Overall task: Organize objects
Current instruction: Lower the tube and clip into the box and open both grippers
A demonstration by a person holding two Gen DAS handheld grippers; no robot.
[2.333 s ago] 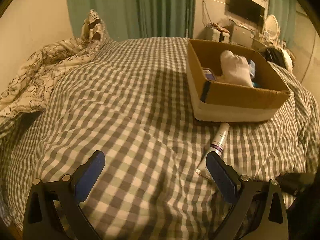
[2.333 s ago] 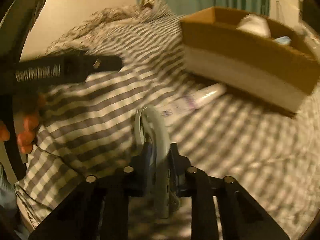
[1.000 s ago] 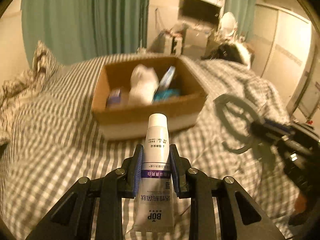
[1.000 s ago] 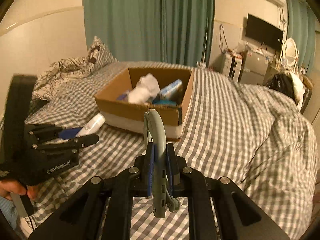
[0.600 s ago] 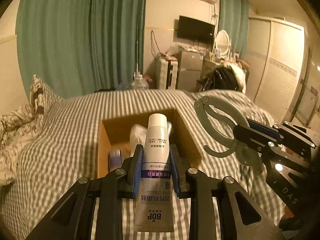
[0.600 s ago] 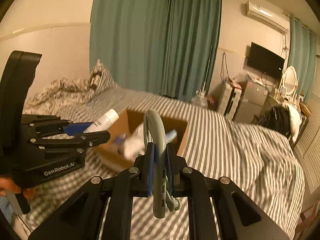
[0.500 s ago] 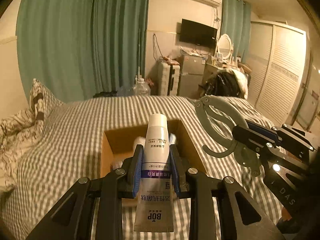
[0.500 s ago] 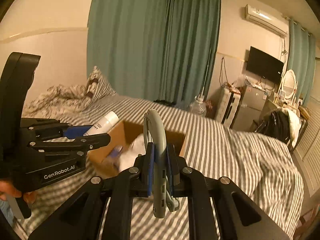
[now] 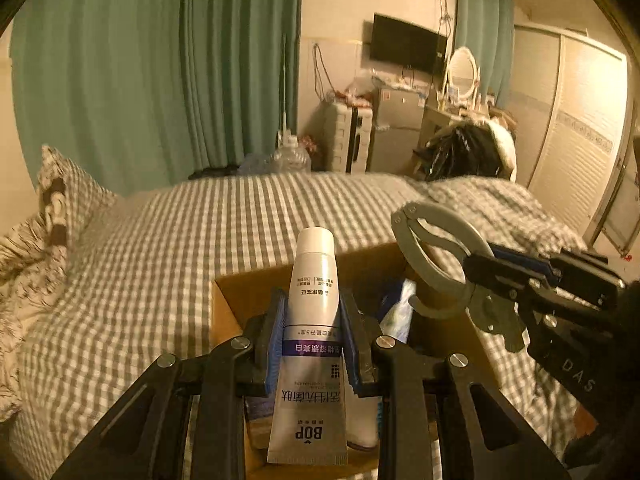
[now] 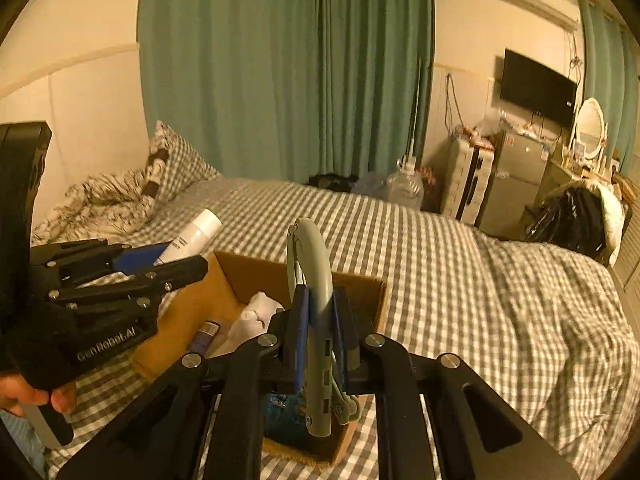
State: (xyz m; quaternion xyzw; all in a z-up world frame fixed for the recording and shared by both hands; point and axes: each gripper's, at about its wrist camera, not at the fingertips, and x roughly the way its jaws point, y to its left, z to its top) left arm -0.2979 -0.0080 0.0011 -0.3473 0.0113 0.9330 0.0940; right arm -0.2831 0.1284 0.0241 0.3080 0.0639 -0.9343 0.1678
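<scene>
My left gripper (image 9: 312, 334) is shut on a white BOP tube (image 9: 312, 312) with a purple band, cap pointing forward, held above the open cardboard box (image 9: 228, 300). My right gripper (image 10: 319, 332) is shut on a grey metal carabiner clip (image 10: 314, 280), also above the box (image 10: 360, 280). In the left wrist view the clip (image 9: 436, 256) and right gripper show at right. In the right wrist view the tube (image 10: 192, 236) and left gripper show at left. The box holds a white bundle (image 10: 256, 316), a small purple item (image 10: 206, 334) and a blue packet.
The box sits on a bed with a grey checked cover (image 10: 460, 264). A pillow and rumpled blanket (image 10: 120, 196) lie at the far left. Green curtains, a fridge, a TV and a wardrobe stand beyond the bed. A black and white heap (image 9: 464, 152) lies at the bed's far right.
Both grippers have moved forward and lower over the box, still holding the tube and clip. The box now sits nearer, right under the fingers in both views.
</scene>
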